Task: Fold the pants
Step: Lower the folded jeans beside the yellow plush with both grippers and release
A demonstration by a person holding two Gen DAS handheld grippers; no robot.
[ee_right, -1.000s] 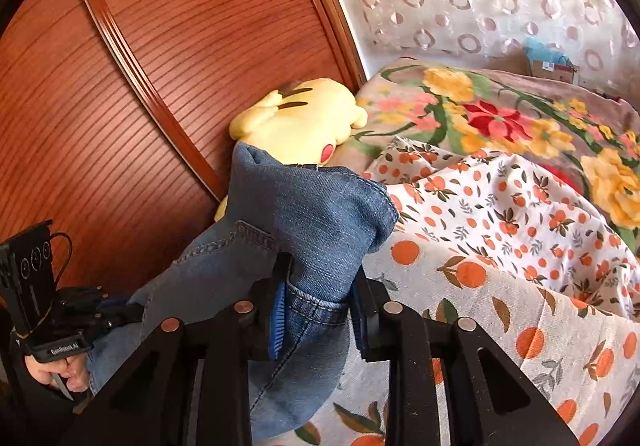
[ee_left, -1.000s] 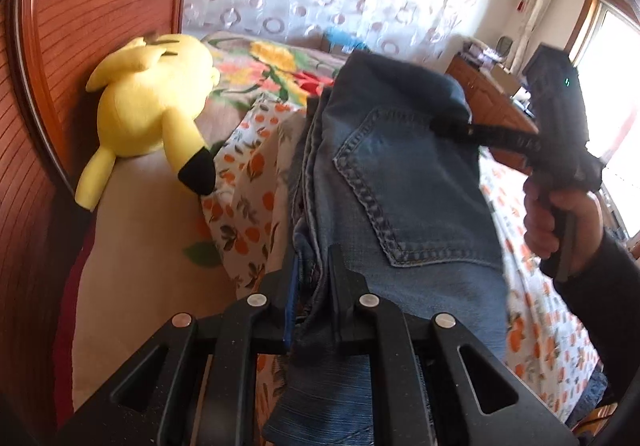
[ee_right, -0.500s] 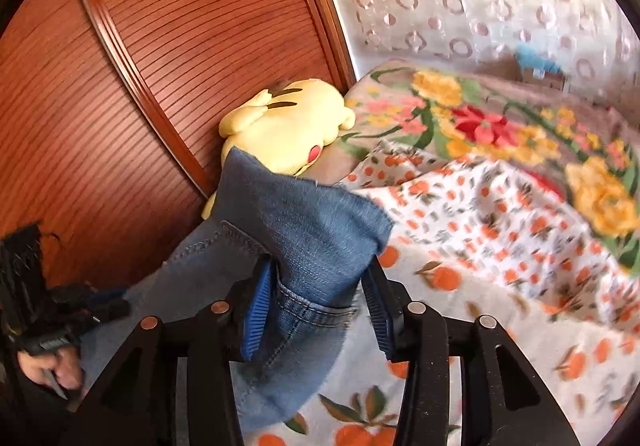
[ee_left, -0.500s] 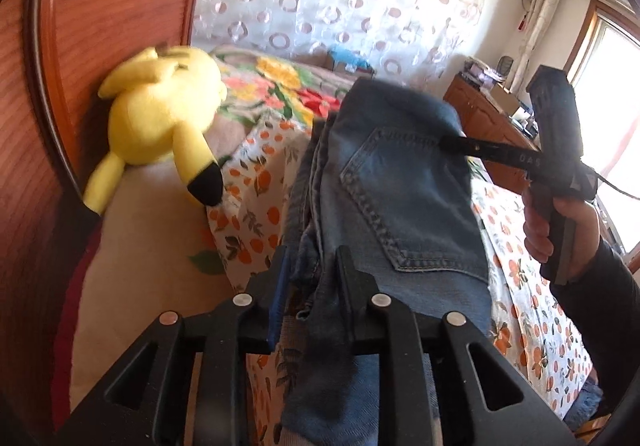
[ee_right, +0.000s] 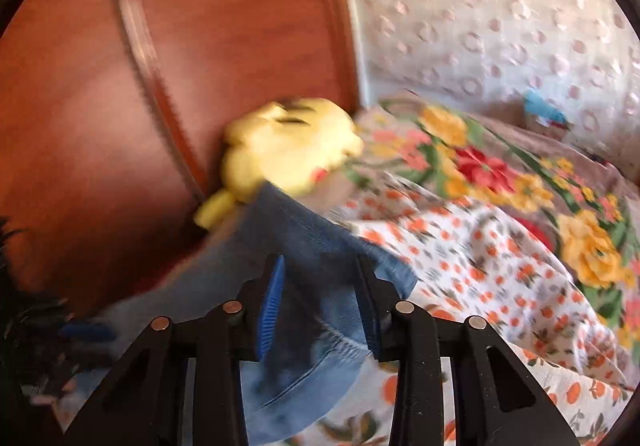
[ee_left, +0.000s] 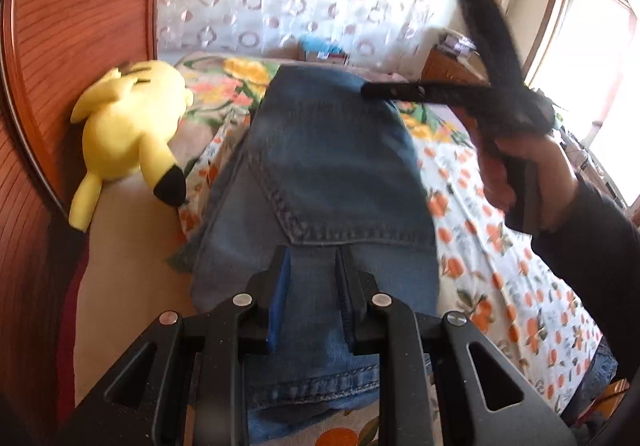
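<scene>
The blue jeans (ee_left: 332, 173) lie folded on the bed's orange-print sheet (ee_left: 500, 286), back pocket up, running straight ahead of the left claw (ee_left: 310, 266). That claw stands partly parted with a strip of denim between its pads; whether they press on it I cannot tell. The right claw (ee_right: 320, 286) straddles the far folded end of the jeans, its jaws closing with denim between them, though blur hides any contact. In the left wrist view, a hand (ee_left: 524, 181) holds the right claw up and to the right. A yellow plush toy (ee_left: 128, 137) lies ahead-left by the wooden headboard (ee_left: 72, 45).
</scene>
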